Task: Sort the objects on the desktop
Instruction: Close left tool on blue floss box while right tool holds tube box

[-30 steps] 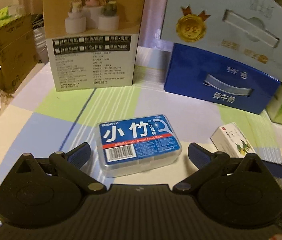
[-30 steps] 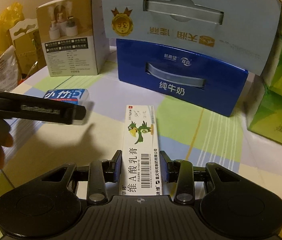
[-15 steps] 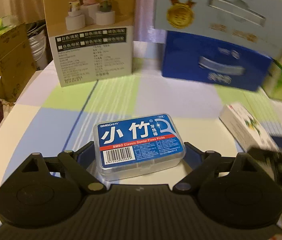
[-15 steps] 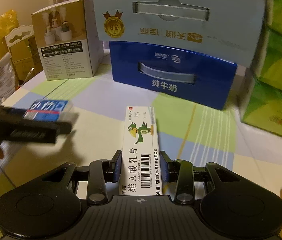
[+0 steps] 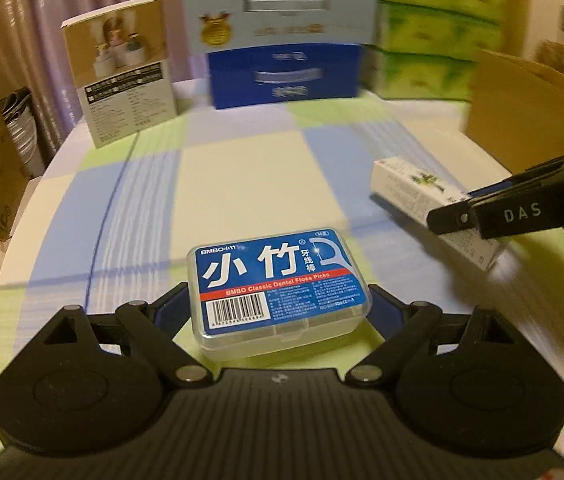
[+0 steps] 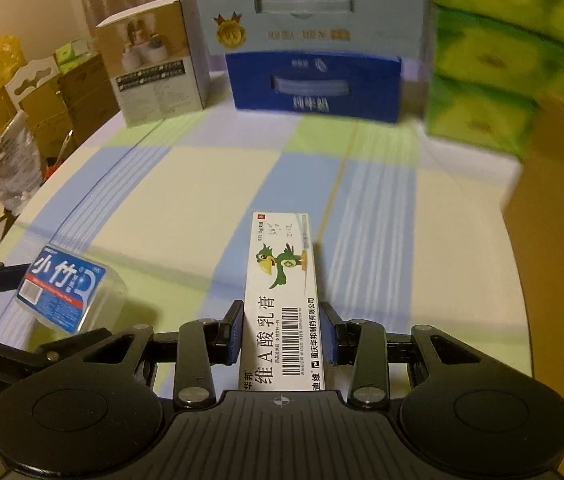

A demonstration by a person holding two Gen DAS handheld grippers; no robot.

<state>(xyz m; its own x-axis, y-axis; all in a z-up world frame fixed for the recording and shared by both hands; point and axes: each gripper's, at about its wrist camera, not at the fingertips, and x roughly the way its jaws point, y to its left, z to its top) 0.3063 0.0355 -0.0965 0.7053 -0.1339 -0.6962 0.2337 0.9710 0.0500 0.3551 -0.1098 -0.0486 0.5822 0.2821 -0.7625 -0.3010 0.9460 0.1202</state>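
The left gripper (image 5: 279, 304) has its jaws clamped on the floss pick box (image 5: 277, 288), which sits between them, lifted off the checked table (image 5: 241, 176). The right gripper (image 6: 282, 330) has its jaws closed on the long ointment carton (image 6: 284, 300), which juts forward past them. Well ahead of both stands a blue milk carton (image 6: 314, 84).

The left gripper (image 5: 277, 304) squeezes the blue floss box (image 5: 277, 288). A white box (image 5: 434, 208) is near the table's (image 5: 241, 176) right edge, in the other gripper (image 5: 522, 210).
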